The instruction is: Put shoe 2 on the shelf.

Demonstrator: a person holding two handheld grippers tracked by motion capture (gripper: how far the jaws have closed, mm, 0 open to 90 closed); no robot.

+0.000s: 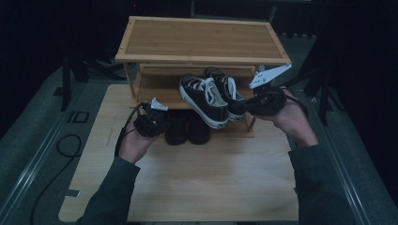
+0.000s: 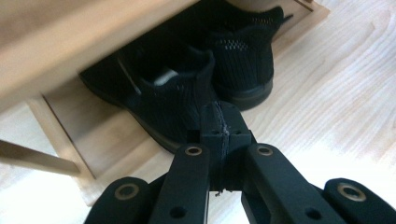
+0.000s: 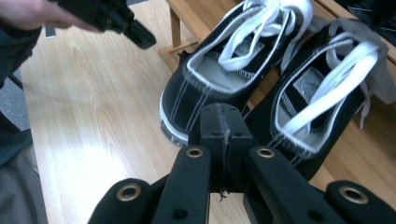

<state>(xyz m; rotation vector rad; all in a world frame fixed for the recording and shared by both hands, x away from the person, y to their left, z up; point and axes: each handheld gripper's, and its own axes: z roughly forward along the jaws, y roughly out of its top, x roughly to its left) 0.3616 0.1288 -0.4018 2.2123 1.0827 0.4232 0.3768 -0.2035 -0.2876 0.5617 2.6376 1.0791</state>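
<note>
- While both hands hover over the wooden bench (image 1: 187, 187), the left gripper (image 1: 151, 121) has its fingers pressed together on nothing, just in front of the black mesh shoes (image 2: 187, 88) on the rack's bottom shelf.
- Right gripper (image 1: 263, 101): fingers pressed together, empty, close behind the heels of the black-and-white sneakers (image 1: 211, 96).
- Those sneakers sit on the middle shelf of the bamboo shoe rack (image 1: 202, 40).
</note>
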